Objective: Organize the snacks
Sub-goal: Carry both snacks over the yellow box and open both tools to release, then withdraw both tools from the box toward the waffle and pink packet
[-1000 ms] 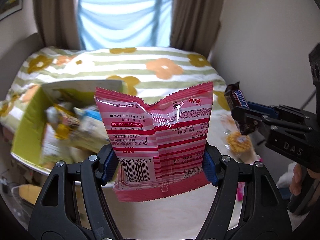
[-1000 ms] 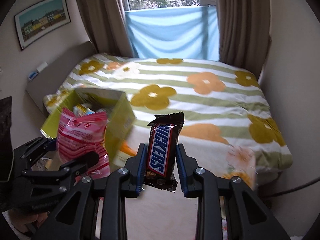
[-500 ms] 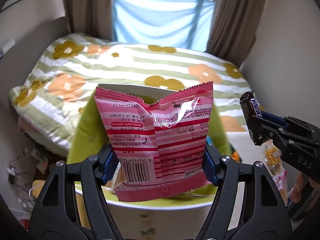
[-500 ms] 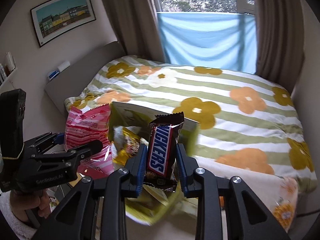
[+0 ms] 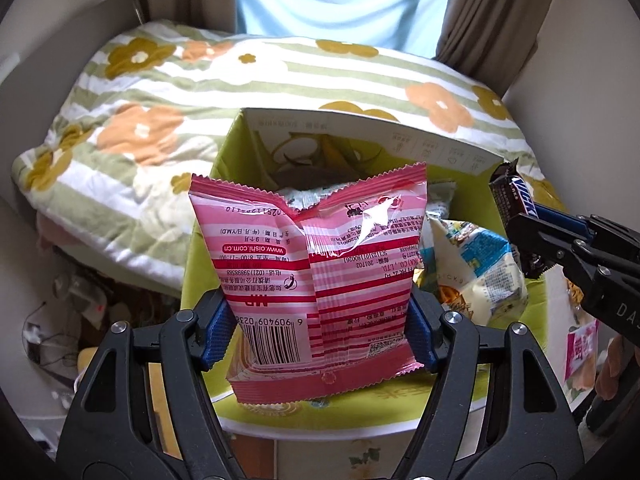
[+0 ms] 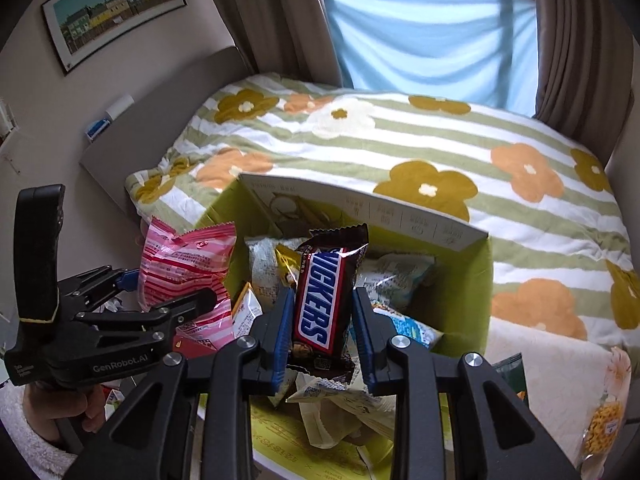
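Observation:
My left gripper (image 5: 318, 330) is shut on a pink striped snack bag (image 5: 316, 264) and holds it upright over the near left part of an open yellow-green box (image 5: 536, 300). The same bag (image 6: 188, 276) and left gripper (image 6: 168, 294) show at the left of the right wrist view. My right gripper (image 6: 322, 330) is shut on a Snickers bar (image 6: 326, 300), held upright above the box (image 6: 460, 296). The bar (image 5: 514, 202) and right gripper (image 5: 532, 240) appear at the right of the left wrist view. Several snack packets (image 5: 476, 272) lie inside the box.
The box stands against a bed with a flowered, green-striped blanket (image 6: 420, 148). More snack packets lie to the right of the box (image 6: 604, 420). Cables and clutter lie on the floor at the left (image 5: 76, 312). Curtains and a blue cloth hang behind the bed (image 6: 432, 36).
Both grippers have swung left and tilted down, from beside the box to over its opening, each still holding its snack. The box's contents now show below them.

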